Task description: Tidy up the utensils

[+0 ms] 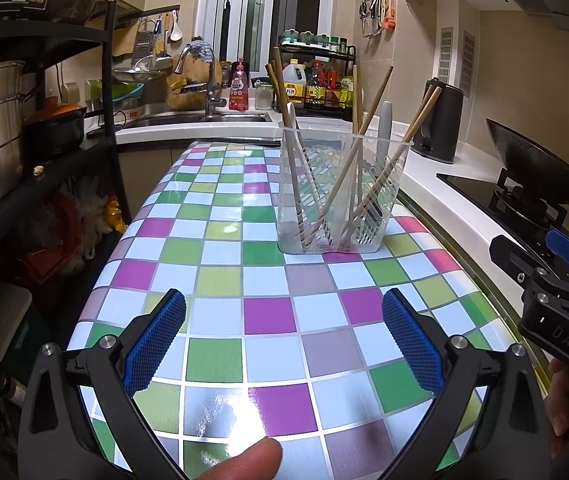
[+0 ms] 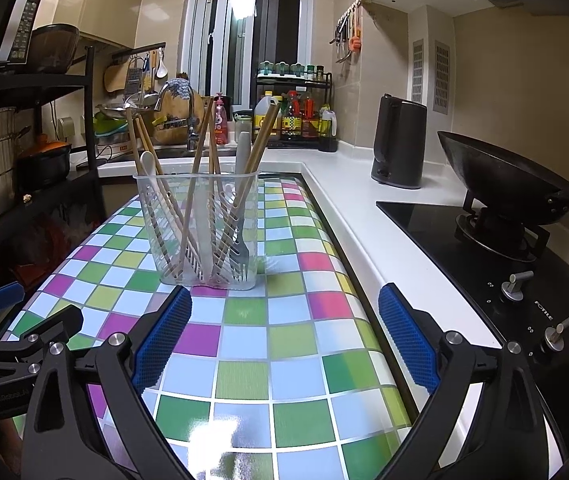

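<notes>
A clear plastic utensil holder (image 1: 342, 196) stands upright on the checkered tabletop (image 1: 220, 280). It holds several wooden chopsticks (image 1: 364, 140), a white spoon (image 1: 290, 118) and a grey-handled fork (image 1: 382, 128). It also shows in the right wrist view (image 2: 200, 232), with the fork (image 2: 242, 216) inside. My left gripper (image 1: 284, 344) is open and empty, low over the table in front of the holder. My right gripper (image 2: 284, 336) is open and empty, just in front of the holder, over the table's right side. The right gripper's body shows at the left view's right edge (image 1: 556, 292).
A white counter (image 2: 364, 216) runs along the table's right side, with a dark kettle (image 2: 398, 142), a black hob (image 2: 496, 280) and a wok (image 2: 504, 180). A sink with tap (image 1: 204, 80) and a bottle rack (image 1: 316, 80) stand behind. A black shelf with pots (image 1: 24, 128) is on the left.
</notes>
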The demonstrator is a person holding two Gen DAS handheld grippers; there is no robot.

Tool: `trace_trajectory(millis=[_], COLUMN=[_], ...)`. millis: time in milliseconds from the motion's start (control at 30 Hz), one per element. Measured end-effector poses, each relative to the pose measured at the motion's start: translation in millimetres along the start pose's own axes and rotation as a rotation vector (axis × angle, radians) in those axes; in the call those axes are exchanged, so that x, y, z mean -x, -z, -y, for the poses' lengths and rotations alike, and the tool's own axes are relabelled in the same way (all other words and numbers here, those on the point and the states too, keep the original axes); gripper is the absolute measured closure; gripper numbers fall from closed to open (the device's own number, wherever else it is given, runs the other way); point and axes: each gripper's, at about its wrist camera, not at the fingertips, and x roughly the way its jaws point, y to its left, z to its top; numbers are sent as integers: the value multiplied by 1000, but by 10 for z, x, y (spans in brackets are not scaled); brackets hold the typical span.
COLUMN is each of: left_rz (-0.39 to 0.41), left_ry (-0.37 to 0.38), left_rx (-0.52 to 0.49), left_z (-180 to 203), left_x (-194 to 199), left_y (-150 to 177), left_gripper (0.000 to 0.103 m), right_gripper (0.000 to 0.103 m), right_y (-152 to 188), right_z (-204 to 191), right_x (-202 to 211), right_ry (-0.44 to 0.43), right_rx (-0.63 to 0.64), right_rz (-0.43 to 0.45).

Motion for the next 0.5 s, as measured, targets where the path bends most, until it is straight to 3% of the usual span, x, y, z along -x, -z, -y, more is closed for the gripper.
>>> trace_trajectory(millis=[500], left_rz=[7], left_ry=[2], left_rx=[6], left_z=[0], left_x=[25], left_y=[16], left_gripper=[7], right_gripper=[9], right_y=[7], right_z=[-13], right_x=[3], right_ry=[-1], right_rx=[4], right_rz=[-2])
